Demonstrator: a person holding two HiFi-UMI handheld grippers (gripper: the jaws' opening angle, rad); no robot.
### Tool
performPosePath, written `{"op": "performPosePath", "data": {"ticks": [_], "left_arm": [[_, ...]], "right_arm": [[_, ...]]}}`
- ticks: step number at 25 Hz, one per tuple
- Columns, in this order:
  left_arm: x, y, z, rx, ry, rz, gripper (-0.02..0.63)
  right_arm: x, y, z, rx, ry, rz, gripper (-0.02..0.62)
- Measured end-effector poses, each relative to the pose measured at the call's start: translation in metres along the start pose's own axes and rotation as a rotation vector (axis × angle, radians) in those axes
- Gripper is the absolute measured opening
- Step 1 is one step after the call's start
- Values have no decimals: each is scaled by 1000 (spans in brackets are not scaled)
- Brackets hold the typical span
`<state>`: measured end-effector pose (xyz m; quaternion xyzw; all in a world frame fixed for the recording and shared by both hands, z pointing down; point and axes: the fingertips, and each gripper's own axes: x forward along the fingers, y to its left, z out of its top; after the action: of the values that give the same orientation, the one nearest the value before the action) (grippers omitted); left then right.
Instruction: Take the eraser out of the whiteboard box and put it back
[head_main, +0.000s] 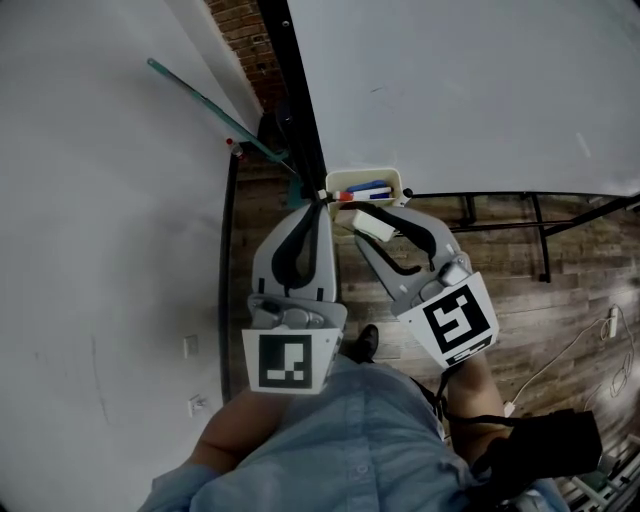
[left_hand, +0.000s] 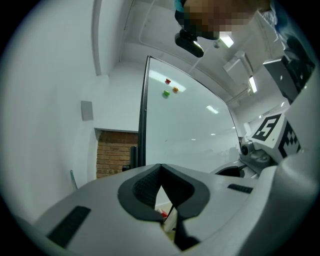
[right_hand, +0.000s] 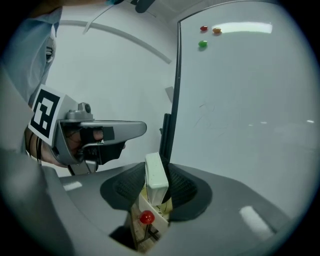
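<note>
Right gripper (right_hand: 156, 172) is pinching the eraser (right_hand: 156, 181): the white block stands on edge between the pads, both sides in contact. From the head view it's out of the box (head_main: 365, 174), held just above and in front of the rim on the person's side, not touching it. Directly below the eraser in the right gripper view sits a red marker cap (right_hand: 146, 217) with the cream box wall around it.

Left gripper (head_main: 322, 197) has jaws pressed together at the tips, nothing held (the small gap behind the tips only shows a bit of the box through it). Its tip is at the left end of the box; can't tell if it touches.

The box hangs at the bottom left corner of the whiteboard (head_main: 460, 90), next to the black frame post (head_main: 300, 90). A blue marker (head_main: 368, 188) lies inside.

The two grippers sit side by side, close, both aimed at the box. A green rod (head_main: 215, 110) leans against the white wall (head_main: 100, 200) on the left. Wood floor (head_main: 560, 290) below.
</note>
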<state>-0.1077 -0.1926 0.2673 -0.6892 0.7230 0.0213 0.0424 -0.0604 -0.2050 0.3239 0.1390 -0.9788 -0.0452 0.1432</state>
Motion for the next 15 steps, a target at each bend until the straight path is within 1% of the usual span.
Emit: {"op": "performPosePath", "data": {"ticks": [9, 15], "left_arm": [[-18, -15, 17, 28, -39, 2, 5], [-27, -24, 25, 37, -58, 3, 5]], "right_arm": [[-33, -2, 21, 36, -102, -47, 137], [-52, -4, 39, 27, -159, -84, 137]]}}
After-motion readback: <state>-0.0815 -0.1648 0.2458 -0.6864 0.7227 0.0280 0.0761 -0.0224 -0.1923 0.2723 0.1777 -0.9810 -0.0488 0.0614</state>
